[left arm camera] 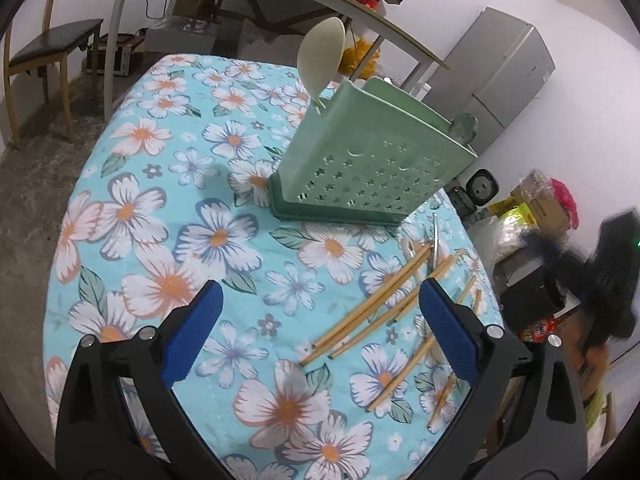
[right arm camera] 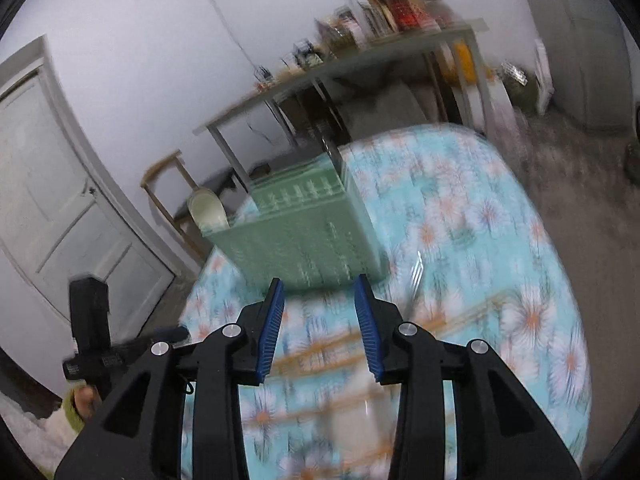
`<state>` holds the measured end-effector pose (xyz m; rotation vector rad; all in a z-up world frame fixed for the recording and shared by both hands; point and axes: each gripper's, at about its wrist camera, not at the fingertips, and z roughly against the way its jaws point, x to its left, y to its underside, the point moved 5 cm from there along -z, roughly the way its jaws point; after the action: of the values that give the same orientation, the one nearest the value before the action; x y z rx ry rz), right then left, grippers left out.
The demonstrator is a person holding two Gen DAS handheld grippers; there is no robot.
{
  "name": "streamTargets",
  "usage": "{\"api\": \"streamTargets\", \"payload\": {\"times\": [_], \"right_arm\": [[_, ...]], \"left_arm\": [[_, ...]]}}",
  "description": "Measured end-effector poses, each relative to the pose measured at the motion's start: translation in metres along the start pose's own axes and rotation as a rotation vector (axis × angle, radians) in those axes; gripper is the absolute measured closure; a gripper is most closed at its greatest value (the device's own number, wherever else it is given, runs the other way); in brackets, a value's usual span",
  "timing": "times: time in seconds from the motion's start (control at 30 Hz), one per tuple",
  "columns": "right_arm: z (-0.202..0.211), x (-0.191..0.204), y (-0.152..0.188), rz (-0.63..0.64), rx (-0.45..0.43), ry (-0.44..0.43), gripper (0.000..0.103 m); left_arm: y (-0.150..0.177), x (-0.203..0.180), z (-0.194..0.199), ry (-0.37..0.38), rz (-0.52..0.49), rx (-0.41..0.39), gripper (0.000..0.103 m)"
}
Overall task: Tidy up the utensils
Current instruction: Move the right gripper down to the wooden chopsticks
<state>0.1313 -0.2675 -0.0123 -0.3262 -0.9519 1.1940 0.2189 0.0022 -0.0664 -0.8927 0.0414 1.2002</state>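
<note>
Both claws hang open and empty over the floral surface [left arm camera: 132, 216], left claw [left arm camera: 320, 320] wide, right claw [right arm camera: 319, 328] narrower, chopsticks [left arm camera: 372, 312] scattered beside the green holder [left arm camera: 360, 168] with a spoon [left arm camera: 322, 56] inside.

A blue cloth with big white and orange flowers [left arm camera: 192, 208] covers the table. Behind it stands a long grey shelf table [left arm camera: 360, 8] with jars and bottles on top. A wooden chair with a dark seat [left arm camera: 52, 48] waits by the wall. A white door [right arm camera: 60, 208] is shut. A grey fridge [left arm camera: 504, 76] stands in the corner.
</note>
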Motion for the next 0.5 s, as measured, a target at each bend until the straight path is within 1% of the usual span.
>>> {"api": "streamTargets", "payload": {"times": [0.1, 0.2, 0.3, 0.4, 0.47, 0.5], "right_arm": [[-0.011, -0.019, 0.040, -0.077, 0.109, 0.028, 0.067], [-0.019, -0.032, 0.069, -0.151, 0.179, 0.041, 0.067], [-0.024, -0.041, 0.084, -0.189, 0.207, 0.049, 0.067], [-0.036, -0.047, 0.091, -0.235, 0.259, 0.045, 0.067], [-0.038, -0.048, 0.092, -0.249, 0.268, 0.053, 0.067], [-0.034, -0.046, 0.091, -0.250, 0.256, 0.048, 0.067]], "left_arm": [[0.005, 0.000, -0.002, 0.006, 0.017, 0.015, 0.008], [0.011, -0.003, -0.002, 0.032, 0.011, 0.017, 0.008], [0.019, -0.011, -0.007, 0.037, -0.034, 0.040, 0.008], [0.029, -0.016, -0.011, 0.035, -0.075, 0.058, 0.008], [0.036, -0.022, -0.010, 0.026, -0.118, 0.056, 0.008], [0.038, -0.024, -0.008, 0.023, -0.139, 0.051, 0.008]]}}
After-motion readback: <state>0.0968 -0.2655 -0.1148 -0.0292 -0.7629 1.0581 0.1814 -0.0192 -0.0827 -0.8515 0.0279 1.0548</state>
